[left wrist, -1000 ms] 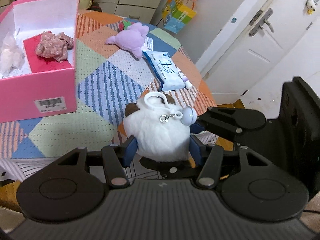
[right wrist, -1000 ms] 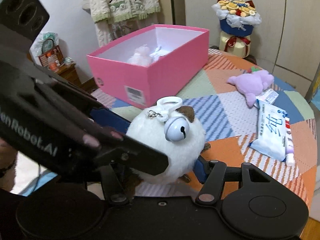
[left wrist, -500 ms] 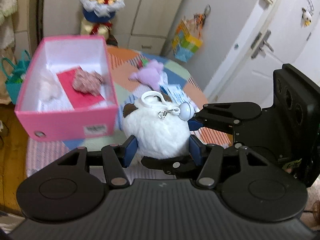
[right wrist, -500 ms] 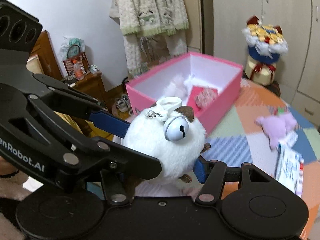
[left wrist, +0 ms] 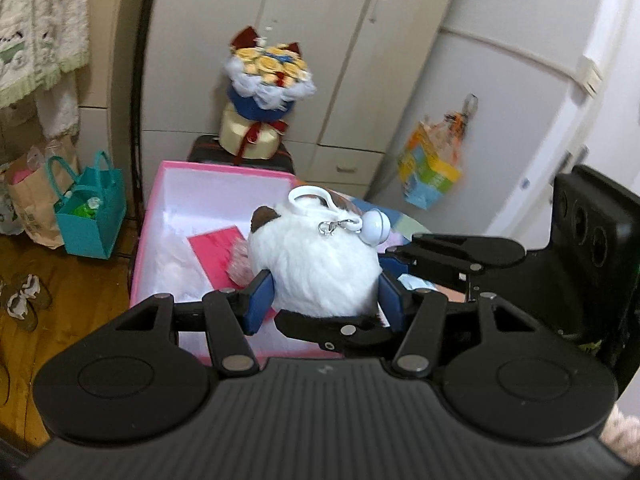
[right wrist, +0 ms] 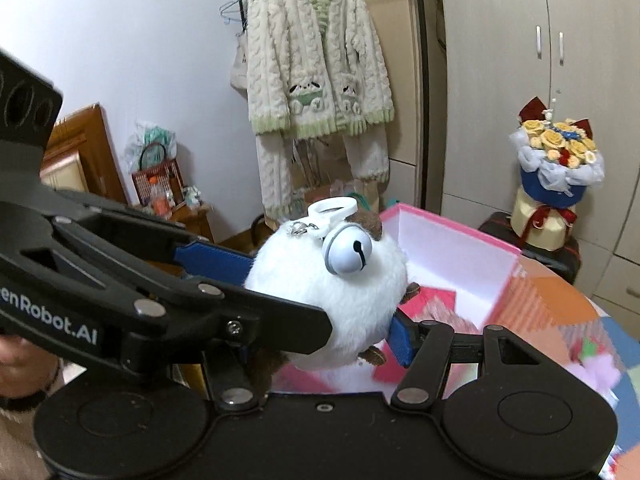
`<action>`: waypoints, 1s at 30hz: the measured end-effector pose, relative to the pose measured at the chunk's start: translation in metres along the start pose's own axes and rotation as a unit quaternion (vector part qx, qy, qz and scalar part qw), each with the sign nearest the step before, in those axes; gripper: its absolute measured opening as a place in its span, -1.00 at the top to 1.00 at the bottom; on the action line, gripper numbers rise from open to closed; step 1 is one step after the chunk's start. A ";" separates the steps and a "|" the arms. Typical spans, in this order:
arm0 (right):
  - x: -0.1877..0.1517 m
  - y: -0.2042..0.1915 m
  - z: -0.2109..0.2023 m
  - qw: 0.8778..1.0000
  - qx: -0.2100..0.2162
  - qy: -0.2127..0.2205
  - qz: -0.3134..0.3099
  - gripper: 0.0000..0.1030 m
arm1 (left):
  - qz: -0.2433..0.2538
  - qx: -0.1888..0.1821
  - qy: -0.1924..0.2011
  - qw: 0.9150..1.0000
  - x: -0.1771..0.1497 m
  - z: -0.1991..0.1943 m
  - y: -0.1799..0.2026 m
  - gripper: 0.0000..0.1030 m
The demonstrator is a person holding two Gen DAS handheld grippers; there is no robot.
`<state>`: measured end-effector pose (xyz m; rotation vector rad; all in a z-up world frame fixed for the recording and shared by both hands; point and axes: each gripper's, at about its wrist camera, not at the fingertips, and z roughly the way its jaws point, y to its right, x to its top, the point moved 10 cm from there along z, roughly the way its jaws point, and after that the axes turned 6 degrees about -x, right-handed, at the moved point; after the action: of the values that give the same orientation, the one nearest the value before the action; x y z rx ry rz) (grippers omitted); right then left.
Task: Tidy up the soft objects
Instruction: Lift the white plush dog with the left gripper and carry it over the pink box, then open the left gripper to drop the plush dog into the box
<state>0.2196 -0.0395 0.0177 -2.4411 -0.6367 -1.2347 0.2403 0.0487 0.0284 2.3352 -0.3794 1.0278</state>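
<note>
Above pink box (left wrist: 149, 216): round plush (left wrist: 316, 264) upright, bell (left wrist: 375, 227) apparently topmost.

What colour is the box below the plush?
Pink outside, white inside: the box under the white plush shows best in the left wrist view.

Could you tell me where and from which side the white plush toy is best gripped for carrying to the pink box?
Grip the white plush toy across its round body, pads on opposite flanks, as both the left gripper and right gripper do now. The bell and clip ring on top dangle loosely.
</note>
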 end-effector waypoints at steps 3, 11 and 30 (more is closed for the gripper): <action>0.011 0.008 0.028 1.000 0.016 -0.007 0.013 -0.29 | -0.026 0.008 -0.004 1.000 0.009 0.017 -0.026 -0.06; -0.007 0.029 0.113 0.994 0.054 -0.081 0.047 -0.29 | -0.084 0.029 -0.064 0.994 -0.003 0.084 -0.091 -0.06; -0.034 0.016 0.184 0.981 0.064 -0.183 0.008 -0.39 | -0.087 0.100 -0.061 0.989 -0.027 0.109 -0.134 -0.05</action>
<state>0.3338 0.0270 -0.1162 -2.5761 -0.7641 -0.7134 0.3481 0.0932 -0.1023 2.5650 -0.1178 0.8773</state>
